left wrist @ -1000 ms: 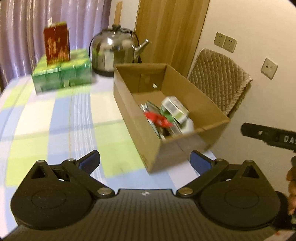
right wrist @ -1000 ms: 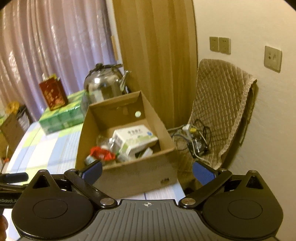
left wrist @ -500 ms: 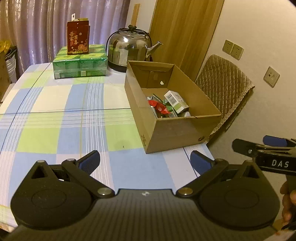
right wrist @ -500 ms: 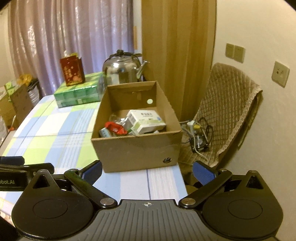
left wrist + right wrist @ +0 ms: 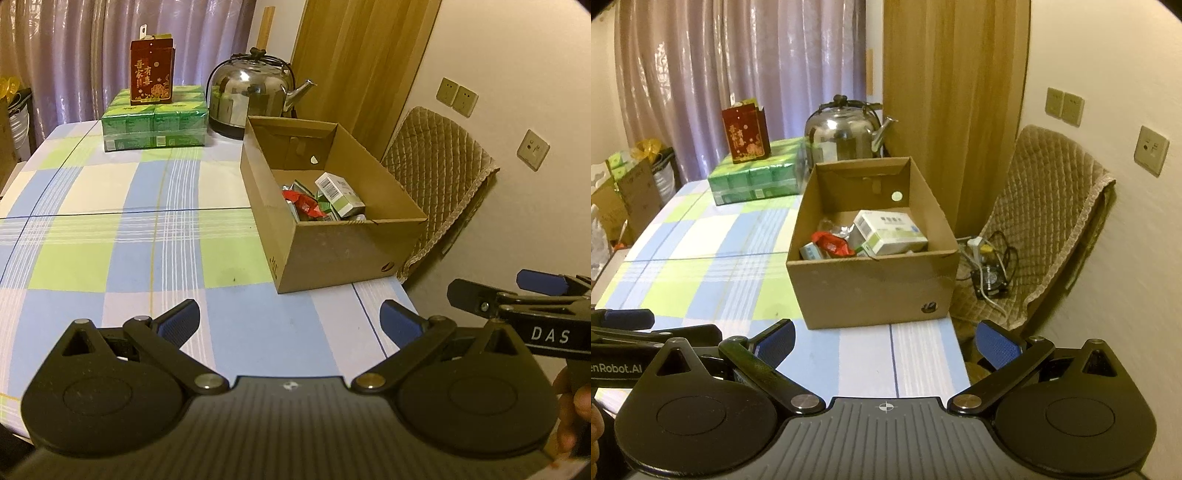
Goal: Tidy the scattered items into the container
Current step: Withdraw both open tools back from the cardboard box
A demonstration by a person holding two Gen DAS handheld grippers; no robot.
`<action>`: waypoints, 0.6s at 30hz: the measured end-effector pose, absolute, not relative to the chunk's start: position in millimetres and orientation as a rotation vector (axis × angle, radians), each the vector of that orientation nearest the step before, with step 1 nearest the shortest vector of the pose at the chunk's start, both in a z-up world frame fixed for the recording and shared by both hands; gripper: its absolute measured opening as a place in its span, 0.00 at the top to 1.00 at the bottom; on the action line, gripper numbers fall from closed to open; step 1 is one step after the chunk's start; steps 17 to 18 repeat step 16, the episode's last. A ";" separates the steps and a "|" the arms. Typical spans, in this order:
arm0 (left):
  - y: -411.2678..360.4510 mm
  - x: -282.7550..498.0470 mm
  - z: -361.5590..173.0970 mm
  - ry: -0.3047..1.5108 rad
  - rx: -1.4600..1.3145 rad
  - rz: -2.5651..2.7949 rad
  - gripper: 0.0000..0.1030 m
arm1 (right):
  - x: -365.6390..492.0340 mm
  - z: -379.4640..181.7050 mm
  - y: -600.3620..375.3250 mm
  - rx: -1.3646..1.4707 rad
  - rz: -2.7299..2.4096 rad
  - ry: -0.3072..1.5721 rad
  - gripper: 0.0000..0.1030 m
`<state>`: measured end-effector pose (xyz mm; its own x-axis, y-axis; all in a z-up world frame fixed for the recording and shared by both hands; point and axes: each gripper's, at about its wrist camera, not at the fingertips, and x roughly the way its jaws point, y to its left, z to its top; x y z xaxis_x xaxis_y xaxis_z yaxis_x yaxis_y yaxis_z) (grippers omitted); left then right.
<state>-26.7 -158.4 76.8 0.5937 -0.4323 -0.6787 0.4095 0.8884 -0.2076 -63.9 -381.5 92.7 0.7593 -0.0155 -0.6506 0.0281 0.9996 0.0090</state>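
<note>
Both the left gripper (image 5: pixel 290 317) and the right gripper (image 5: pixel 885 339) have fingers spread wide and empty, because the little things already sit in the cardboard box (image 5: pixel 871 288) ahead of the fingertips.

right gripper (image 5: pixel 884 341) spread wide, empty; cardboard box (image 5: pixel 871 291) holds packets.

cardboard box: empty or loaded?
Loaded. The cardboard box is open-topped and holds a white carton, a red packet and other small packs.
</note>
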 end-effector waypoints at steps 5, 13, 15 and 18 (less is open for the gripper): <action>-157.9 -29.2 75.1 0.797 -0.022 -0.489 0.01 | -65.8 90.0 -380.0 0.006 -0.033 0.714 0.02; -154.8 -30.0 73.3 0.783 -0.035 -0.472 0.01 | -67.8 87.7 -379.5 0.014 -0.033 0.712 0.02; -153.4 -30.2 73.5 0.776 -0.040 -0.474 0.01 | -68.3 87.1 -380.0 0.014 -0.034 0.711 0.02; -153.0 -30.0 73.7 0.775 -0.041 -0.474 0.01 | -68.7 86.8 -379.8 0.016 -0.035 0.711 0.02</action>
